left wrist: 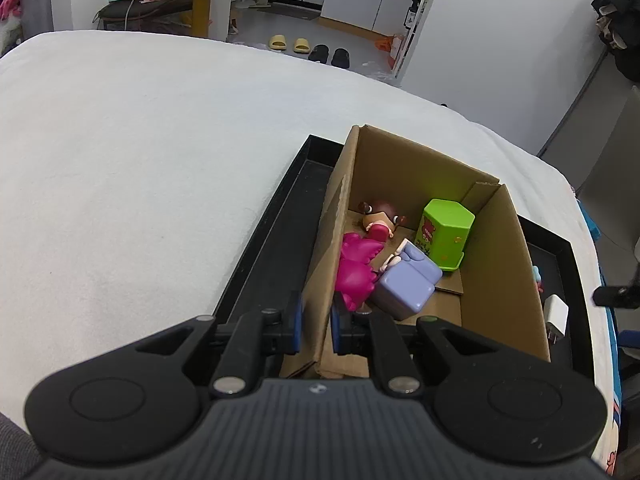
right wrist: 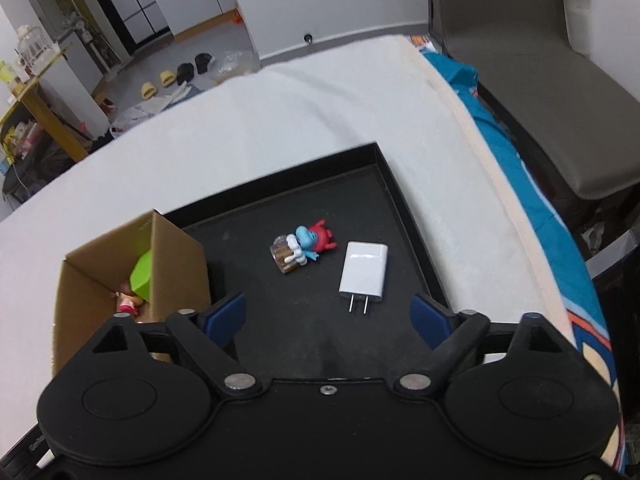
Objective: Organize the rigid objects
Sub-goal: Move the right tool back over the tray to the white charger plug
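An open cardboard box (left wrist: 496, 264) stands in a black tray (left wrist: 264, 248). Inside lie a green hexagonal container (left wrist: 446, 236), a purple block (left wrist: 408, 284), a magenta toy (left wrist: 354, 268) and a small doll figure (left wrist: 380, 218). My left gripper (left wrist: 316, 326) is shut on the box's left wall. My right gripper (right wrist: 330, 314) is open and empty above the tray (right wrist: 384, 196). In front of it lie a white charger plug (right wrist: 364, 268) and a blue and red figurine (right wrist: 306, 244). The box (right wrist: 172, 264) stands at its left.
The tray sits on a white cloth-covered table (left wrist: 140, 152). A grey chair (right wrist: 532, 64) stands beyond the table's right edge, with a blue patterned cloth (right wrist: 520, 168) along that side. Slippers (left wrist: 288, 44) lie on the floor beyond.
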A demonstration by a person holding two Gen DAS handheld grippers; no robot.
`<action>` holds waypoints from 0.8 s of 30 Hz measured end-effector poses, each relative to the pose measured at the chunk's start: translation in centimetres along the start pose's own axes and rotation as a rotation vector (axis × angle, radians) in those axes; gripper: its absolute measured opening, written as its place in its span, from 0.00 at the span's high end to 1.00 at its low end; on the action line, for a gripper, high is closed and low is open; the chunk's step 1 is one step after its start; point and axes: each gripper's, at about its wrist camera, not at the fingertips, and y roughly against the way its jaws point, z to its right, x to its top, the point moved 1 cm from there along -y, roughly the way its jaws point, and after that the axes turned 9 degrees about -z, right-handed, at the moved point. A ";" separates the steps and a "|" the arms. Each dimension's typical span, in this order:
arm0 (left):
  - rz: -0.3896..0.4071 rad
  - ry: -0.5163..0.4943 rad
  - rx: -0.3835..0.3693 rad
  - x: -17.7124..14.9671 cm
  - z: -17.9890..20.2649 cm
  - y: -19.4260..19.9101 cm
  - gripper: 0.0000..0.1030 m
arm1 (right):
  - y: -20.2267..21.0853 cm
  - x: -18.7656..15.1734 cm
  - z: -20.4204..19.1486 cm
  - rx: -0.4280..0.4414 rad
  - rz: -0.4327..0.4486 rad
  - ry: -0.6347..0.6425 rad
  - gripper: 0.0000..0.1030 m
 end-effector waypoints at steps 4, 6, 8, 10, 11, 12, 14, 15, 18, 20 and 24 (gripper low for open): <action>0.001 0.003 0.003 0.0 0.0 0.0 0.88 | -1.8 -0.2 -0.1 -0.009 -0.039 0.008 0.29; 0.001 0.005 0.004 0.0 0.0 0.0 0.88 | -2.6 -0.2 -0.2 -0.023 -0.049 0.022 0.29; 0.004 0.003 0.008 -0.1 0.0 0.0 0.88 | -3.4 -0.4 -0.3 -0.042 -0.055 0.044 0.29; 0.005 0.001 0.011 -0.1 0.0 0.0 0.88 | -4.0 -0.6 -0.4 -0.052 -0.052 0.067 0.30; 0.006 0.001 0.013 -0.1 0.0 0.0 0.88 | -4.3 -0.6 -0.4 -0.051 -0.049 0.074 0.31; 0.006 -0.001 0.014 -0.1 0.0 0.0 0.88 | -4.7 -0.7 -0.3 -0.048 -0.047 0.075 0.31; 0.007 -0.005 0.019 -0.1 0.0 -0.1 0.88 | -5.2 -0.9 -0.2 -0.036 -0.049 0.067 0.32; 0.007 -0.004 0.018 -0.1 0.0 -0.1 0.88 | -5.5 -0.9 -0.2 -0.035 -0.048 0.068 0.34; 0.006 -0.003 0.022 0.0 -0.1 -0.1 0.88 | -6.2 -1.1 -0.8 -0.085 -0.030 0.106 0.38; 0.006 -0.002 0.021 -0.1 -0.1 -0.1 0.88 | -6.7 -1.0 -1.0 -0.107 -0.028 0.115 0.41; 0.006 -0.003 0.027 -0.1 0.0 -0.2 0.88 | -7.3 -0.9 -1.0 -0.142 -0.012 0.125 0.49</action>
